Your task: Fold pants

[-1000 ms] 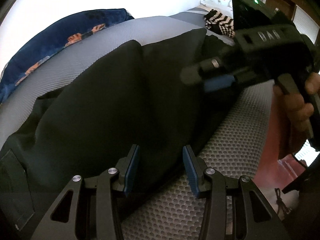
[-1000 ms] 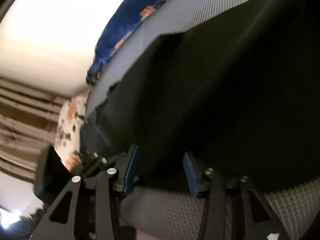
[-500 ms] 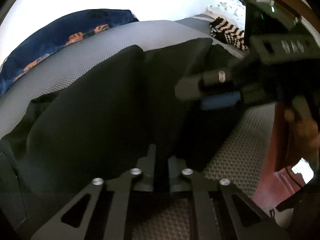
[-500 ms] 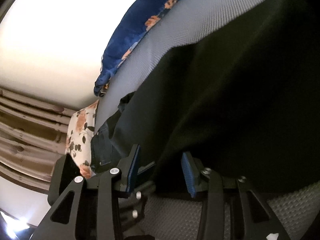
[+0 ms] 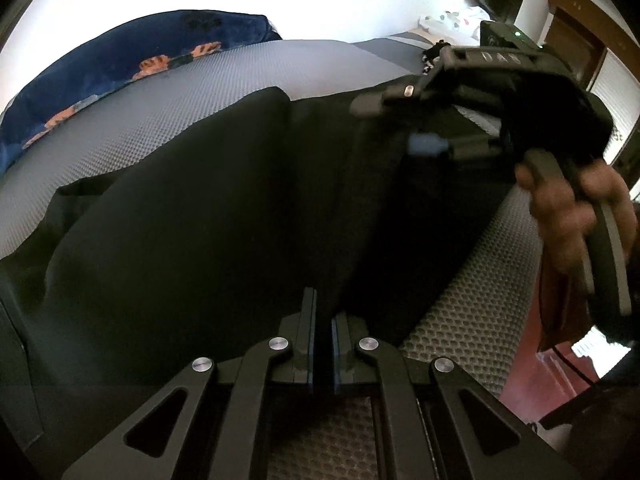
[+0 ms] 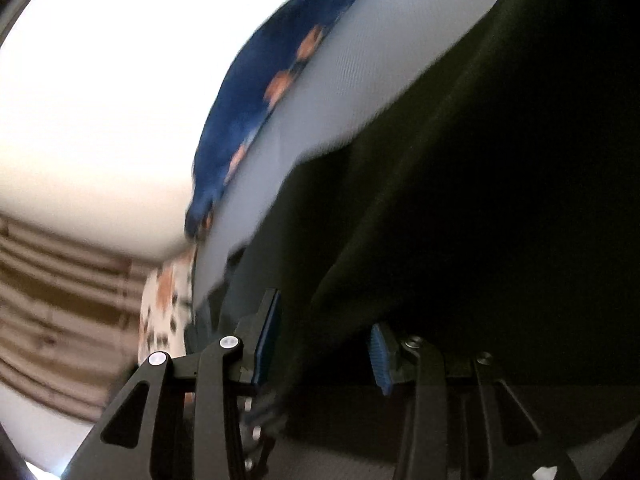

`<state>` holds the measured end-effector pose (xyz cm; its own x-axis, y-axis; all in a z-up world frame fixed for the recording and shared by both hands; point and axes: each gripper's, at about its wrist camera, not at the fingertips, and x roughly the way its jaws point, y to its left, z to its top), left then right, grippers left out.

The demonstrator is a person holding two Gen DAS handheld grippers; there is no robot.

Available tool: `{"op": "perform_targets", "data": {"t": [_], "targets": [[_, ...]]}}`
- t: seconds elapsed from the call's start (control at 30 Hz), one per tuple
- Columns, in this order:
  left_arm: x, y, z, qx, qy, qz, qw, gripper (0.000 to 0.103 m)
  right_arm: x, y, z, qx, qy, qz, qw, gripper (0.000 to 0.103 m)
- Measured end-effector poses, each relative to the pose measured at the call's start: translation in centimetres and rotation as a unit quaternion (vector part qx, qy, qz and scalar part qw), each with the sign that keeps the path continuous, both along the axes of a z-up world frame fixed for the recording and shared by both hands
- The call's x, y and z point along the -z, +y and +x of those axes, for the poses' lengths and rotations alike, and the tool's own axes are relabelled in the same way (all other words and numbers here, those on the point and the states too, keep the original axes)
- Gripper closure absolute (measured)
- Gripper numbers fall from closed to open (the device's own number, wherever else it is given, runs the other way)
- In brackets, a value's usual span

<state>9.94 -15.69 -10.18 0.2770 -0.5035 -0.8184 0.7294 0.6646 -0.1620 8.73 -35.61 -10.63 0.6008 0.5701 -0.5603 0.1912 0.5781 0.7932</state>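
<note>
- My left gripper [image 5: 323,320], bottom centre, jaws pinched together on the near edge of the black pants [image 5: 208,216].
- Pants fill mid-frame on the grey mattress [image 5: 168,92].
- My right gripper [image 6: 324,340] part-open, pants fold between the pads; contact unclear, blurred.

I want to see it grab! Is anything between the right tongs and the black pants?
Nothing visible is. The right tongs stand open, with the edge of the black pants already lying between the blue pads. The left tongs are shut on the pants' near edge.

pants [image 5: 208,216]: matt black cloth | mattress [image 5: 168,92]: grey dimpled mesh fabric | blanket [image 5: 120,52]: soft blue plush
</note>
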Motion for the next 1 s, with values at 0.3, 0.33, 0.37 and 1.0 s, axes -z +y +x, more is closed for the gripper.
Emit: {"op": "perform_targets", "data": {"t": [0.3, 0.33, 0.37, 1.0], "targets": [[0.3, 0.2, 0.7, -0.006, 0.015, -0.005, 0.9999, 0.097, 0.0, -9.2, 0.7, 0.116, -0.012, 0.009, 0.993, 0.067], [0.3, 0.1, 0.6, -0.005, 0.014, -0.003, 0.9999, 0.097, 0.0, -10.0, 0.9, 0.123, -0.016, 0.010, 0.992, 0.067], [0.3, 0.1, 0.6, -0.005, 0.013, -0.002, 0.9999, 0.097, -0.1, -10.7, 1.0, 0.131, -0.017, 0.009, 0.991, 0.068], [0.7, 0.2, 0.8, -0.011, 0.019, -0.001, 0.9998, 0.097, -0.4, -17.4, -0.5, 0.199, -0.030, 0.033, 0.979, 0.094]]}}
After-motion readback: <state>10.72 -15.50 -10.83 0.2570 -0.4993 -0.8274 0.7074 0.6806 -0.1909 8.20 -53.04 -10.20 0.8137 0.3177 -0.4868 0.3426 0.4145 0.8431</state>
